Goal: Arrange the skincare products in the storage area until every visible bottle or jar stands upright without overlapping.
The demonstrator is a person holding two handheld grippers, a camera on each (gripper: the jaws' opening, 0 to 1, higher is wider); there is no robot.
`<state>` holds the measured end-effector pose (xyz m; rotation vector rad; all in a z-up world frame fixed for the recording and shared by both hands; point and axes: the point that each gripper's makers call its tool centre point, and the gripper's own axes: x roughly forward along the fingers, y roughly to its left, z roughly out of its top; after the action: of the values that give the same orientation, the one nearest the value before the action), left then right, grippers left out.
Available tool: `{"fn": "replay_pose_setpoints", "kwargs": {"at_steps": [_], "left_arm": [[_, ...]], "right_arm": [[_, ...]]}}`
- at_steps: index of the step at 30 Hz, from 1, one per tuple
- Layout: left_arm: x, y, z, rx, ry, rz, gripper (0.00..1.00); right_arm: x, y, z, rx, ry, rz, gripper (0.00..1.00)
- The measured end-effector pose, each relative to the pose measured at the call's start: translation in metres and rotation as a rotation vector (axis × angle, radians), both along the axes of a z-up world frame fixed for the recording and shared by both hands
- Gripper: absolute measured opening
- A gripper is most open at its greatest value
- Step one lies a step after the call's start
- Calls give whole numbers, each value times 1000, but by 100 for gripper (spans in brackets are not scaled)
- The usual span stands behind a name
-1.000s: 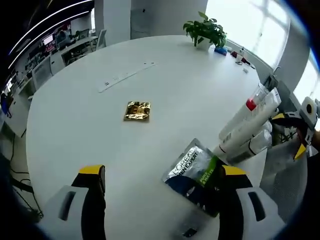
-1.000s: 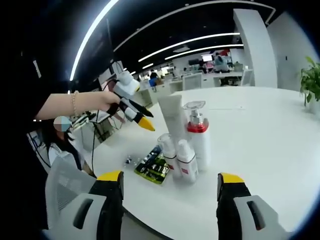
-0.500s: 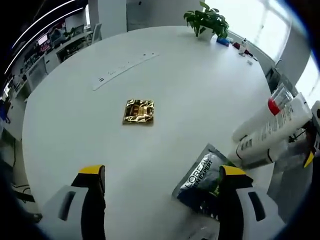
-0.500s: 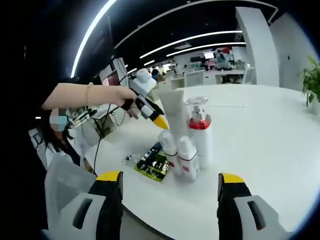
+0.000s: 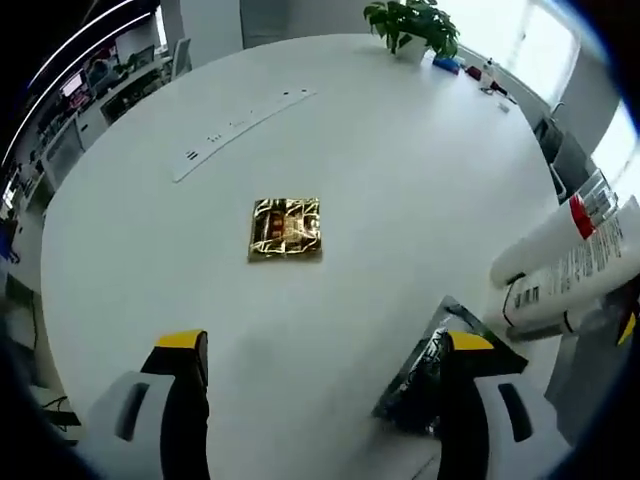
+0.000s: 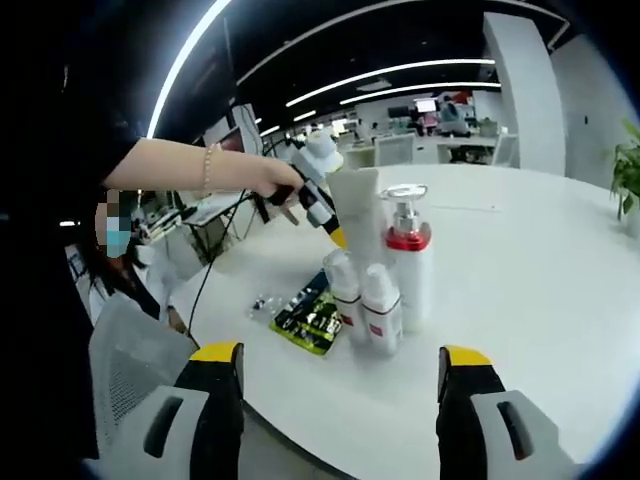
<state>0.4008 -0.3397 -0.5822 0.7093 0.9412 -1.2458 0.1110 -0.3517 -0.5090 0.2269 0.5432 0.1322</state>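
Hovering over the white counter (image 5: pixel 400 150), left claw (image 5: pixel 325 375) gapes wide, nothing held; right claw (image 6: pixel 340 385) same, wide and empty. Cluster near counter edge: pump bottle (image 6: pixel 410 270), tall tube (image 6: pixel 358 215), two small bottles (image 6: pixel 381 312) upright and touching. Flat sachet (image 6: pixel 308 315) lies beside them, gold packet (image 5: pixel 286 228) well apart. Bottles likely light, smooth, tippy: grip mid-body. Sachet and packet look soft and thin; pinch an edge

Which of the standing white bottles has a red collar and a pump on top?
The tall pump bottle, rightmost in the right gripper view's cluster; the two small bottles before it have plain caps.
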Motion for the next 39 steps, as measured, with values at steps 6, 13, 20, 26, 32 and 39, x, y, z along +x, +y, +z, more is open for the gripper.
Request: {"fn": "replay_pose_setpoints", "kwargs": {"at_steps": [6, 13, 20, 26, 32, 39], "left_arm": [[9, -13, -5, 16, -11, -17, 89], [34, -38, -9, -24, 10, 32, 84], [29, -52, -12, -56, 21, 69, 78], [41, -59, -22, -41, 4, 51, 72], [39, -63, -21, -39, 8, 64, 66], [41, -67, -25, -14, 7, 39, 59]], "right_arm": [[0, 0, 0, 15, -1, -2, 82], [0, 2, 0, 30, 3, 1, 83], [0, 2, -1, 30, 9, -3, 82], [-1, 2, -4, 25, 21, -1, 82], [-1, 3, -7, 19, 35, 9, 82], [-2, 1, -9, 21, 43, 2, 83]]}}
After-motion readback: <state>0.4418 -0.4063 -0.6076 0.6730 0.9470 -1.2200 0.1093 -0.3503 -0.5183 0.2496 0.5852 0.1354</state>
